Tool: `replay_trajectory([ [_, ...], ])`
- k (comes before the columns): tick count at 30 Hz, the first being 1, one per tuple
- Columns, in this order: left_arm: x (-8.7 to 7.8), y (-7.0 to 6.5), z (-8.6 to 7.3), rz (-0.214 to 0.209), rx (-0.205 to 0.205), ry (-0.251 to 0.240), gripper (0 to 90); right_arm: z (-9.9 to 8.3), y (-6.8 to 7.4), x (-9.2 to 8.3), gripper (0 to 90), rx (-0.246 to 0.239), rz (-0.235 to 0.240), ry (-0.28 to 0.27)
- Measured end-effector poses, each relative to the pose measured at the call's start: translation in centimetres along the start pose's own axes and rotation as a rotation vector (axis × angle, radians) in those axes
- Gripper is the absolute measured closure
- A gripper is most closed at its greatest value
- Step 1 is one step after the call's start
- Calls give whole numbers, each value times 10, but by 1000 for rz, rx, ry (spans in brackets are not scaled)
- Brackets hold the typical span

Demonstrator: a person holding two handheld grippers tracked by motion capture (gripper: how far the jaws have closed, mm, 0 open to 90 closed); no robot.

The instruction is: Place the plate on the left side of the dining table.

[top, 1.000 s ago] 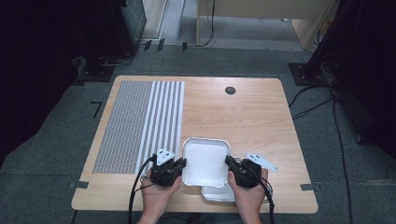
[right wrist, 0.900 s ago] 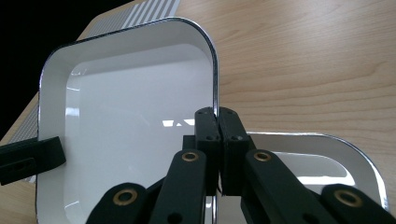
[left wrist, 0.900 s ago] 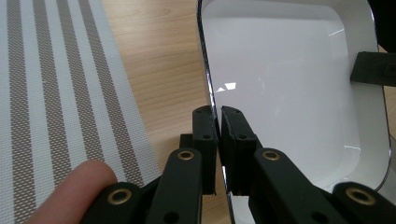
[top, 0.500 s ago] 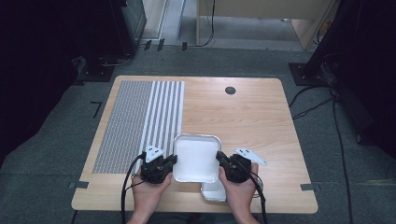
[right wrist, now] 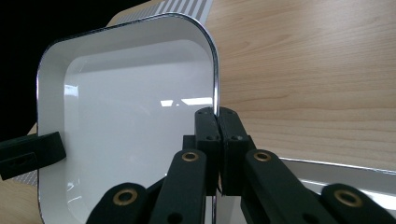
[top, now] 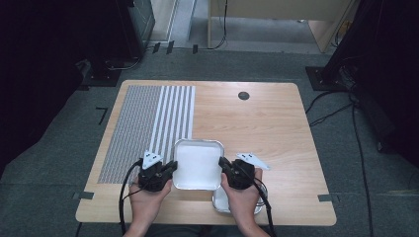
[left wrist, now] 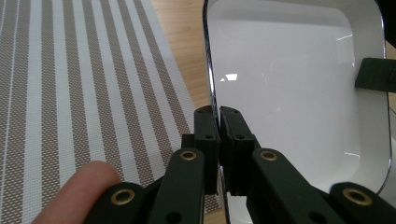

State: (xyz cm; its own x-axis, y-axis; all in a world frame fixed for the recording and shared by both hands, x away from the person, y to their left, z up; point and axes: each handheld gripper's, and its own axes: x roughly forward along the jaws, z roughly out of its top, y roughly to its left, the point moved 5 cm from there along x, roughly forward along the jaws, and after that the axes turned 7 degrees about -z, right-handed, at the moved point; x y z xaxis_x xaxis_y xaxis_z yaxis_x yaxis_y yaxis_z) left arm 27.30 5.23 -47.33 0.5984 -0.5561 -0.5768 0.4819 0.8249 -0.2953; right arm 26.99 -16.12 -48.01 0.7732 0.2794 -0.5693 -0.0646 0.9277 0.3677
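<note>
the white tray (top: 197, 164) has shifted over the last second: a second ago it sat closer to the person and further toward the right side of the desk (top: 276, 128), and now it lies more to the left, its left edge near the striped mat (top: 148, 123). both hands have travelled with it across the desk, rising only a little, so this reads as a two-handed carry, not a slide

the left hand-held gripper (left wrist: 218, 116) has its jaws pressed together on the tray's left rim, the thin dark edge running straight up from between the pads. the right hand-held gripper (right wrist: 216, 116) is clamped the same way on the opposite rim. in the high view the left hand-held gripper (top: 167, 170) and the right hand-held gripper (top: 225, 165) sit on either side of the tray, touching it

as the tray moved off, a second tray (top: 222, 200) shows beneath its near right corner, partly under the right hand (top: 242, 195). i take it the top tray is being lifted off a stack and carried toward the mat. both grips look steady and level; the likely next thing is to bring it over the stripes and set it down before letting go
</note>
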Motion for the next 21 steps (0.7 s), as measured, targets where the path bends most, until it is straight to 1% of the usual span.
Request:
replay_trajectory([
  [2,-1,2,0,2,-3,-1,872,0,3,2,897,-2,2,2],
  [4,-4,7,1,11,-6,-3,873,1,7,4,897,-7,4,3],
  [5,-4,7,1,11,-6,-3,873,1,7,4,897,-7,4,3],
  [6,-7,12,2,16,-9,-5,874,1,13,6,897,-7,8,8],
  [12,-13,22,4,28,-21,-9,874,3,26,14,897,-18,18,13],
  [13,-15,27,4,35,-24,-9,875,4,28,16,897,-20,21,13],
  [16,-17,32,4,42,-29,-10,875,4,32,20,898,-23,24,21],
  [18,-19,38,5,50,-38,-11,878,4,40,24,897,-28,29,27],
  [19,-19,38,5,50,-38,-11,879,5,41,25,897,-29,29,29],
  [21,-22,44,7,59,-45,-14,879,6,45,29,897,-36,33,31],
])
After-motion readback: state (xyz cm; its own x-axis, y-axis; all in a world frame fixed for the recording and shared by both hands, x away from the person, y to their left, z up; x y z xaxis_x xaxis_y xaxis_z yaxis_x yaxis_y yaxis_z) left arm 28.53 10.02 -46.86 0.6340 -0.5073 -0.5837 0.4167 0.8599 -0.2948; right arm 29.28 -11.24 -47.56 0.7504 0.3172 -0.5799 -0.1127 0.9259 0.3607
